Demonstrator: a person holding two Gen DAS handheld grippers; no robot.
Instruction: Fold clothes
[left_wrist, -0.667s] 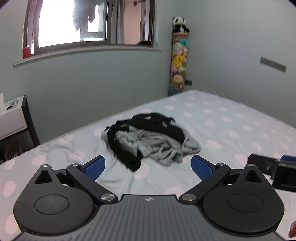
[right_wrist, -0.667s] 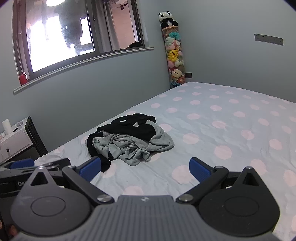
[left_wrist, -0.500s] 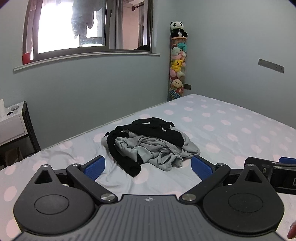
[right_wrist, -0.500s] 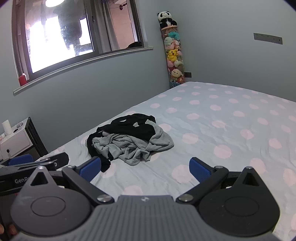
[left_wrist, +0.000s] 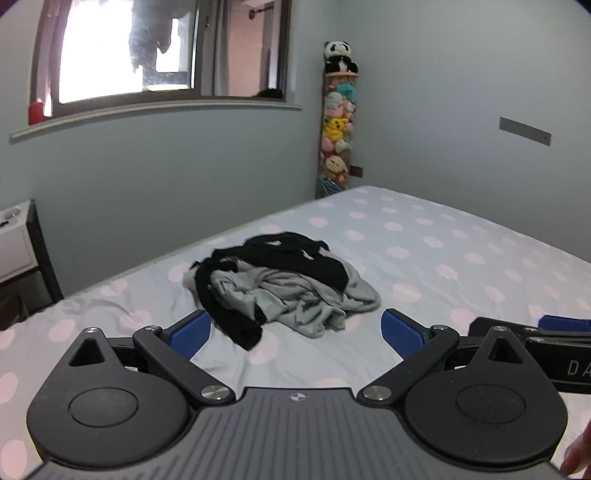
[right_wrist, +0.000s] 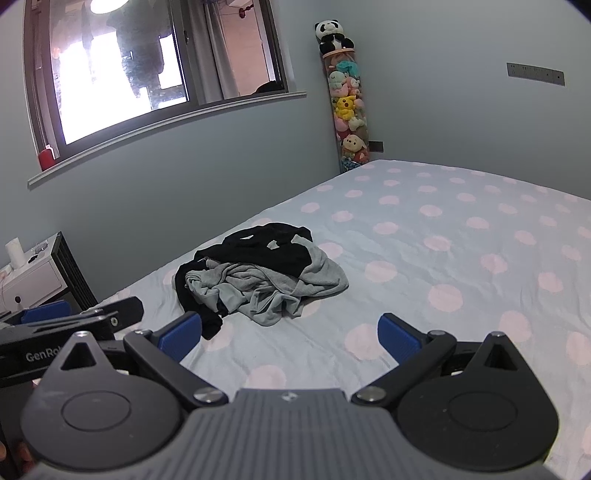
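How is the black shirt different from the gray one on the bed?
The black shirt is dark, while the gray shirt is pale. The black shirt lies mostly at the far side of the heap and drapes over part of the gray shirt; the gray shirt bunches toward the near side. A black strip also trails down the left edge, whereas the gray shirt spreads out to the right. Both are crumpled, unfolded and tangled together on the dotted bed, untouched by either gripper.
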